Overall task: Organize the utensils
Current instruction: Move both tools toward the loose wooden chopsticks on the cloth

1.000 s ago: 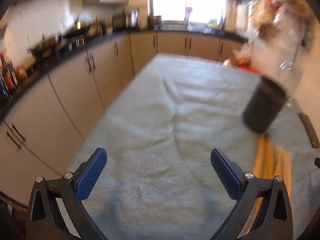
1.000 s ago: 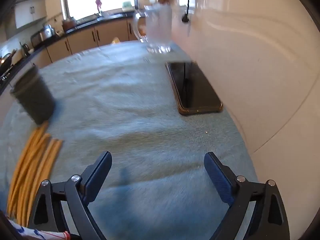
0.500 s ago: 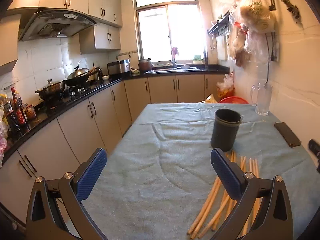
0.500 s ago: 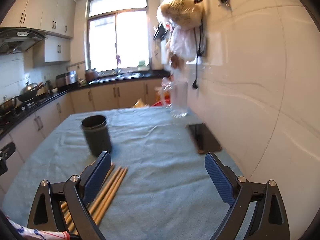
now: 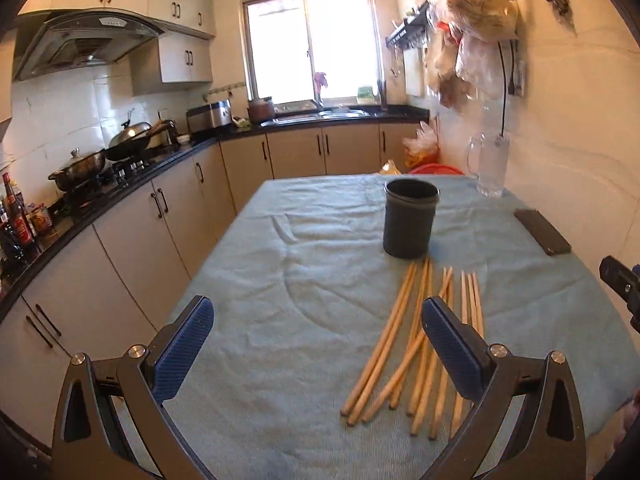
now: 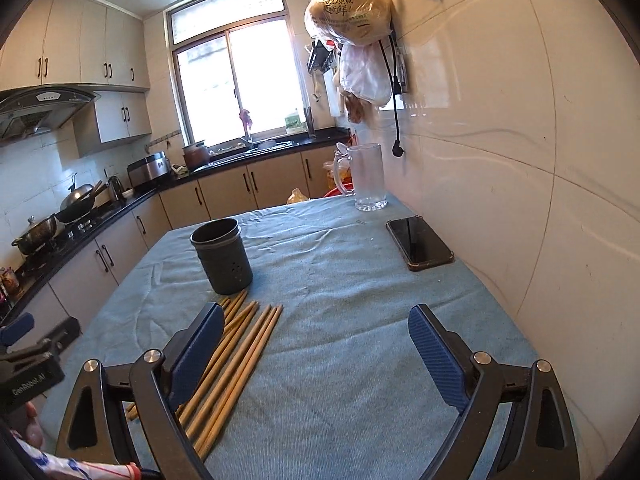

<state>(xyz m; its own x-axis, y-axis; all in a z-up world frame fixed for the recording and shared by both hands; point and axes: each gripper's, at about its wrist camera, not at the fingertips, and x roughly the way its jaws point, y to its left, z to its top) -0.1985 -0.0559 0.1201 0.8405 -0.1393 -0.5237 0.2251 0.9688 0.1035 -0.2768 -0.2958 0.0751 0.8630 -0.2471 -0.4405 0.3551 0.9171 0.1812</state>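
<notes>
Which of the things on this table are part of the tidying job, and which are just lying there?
For the job:
chopsticks
dark holder

Lying about:
phone
glass jug

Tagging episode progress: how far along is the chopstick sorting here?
Done: nothing visible. The dark holder stands upright with no chopsticks showing above its rim. In hand: nothing; the left claw and right claw are both open, above the cloth. Left: the whole spread of wooden chopsticks lies flat on the blue cloth just in front of the holder and must go in.
</notes>
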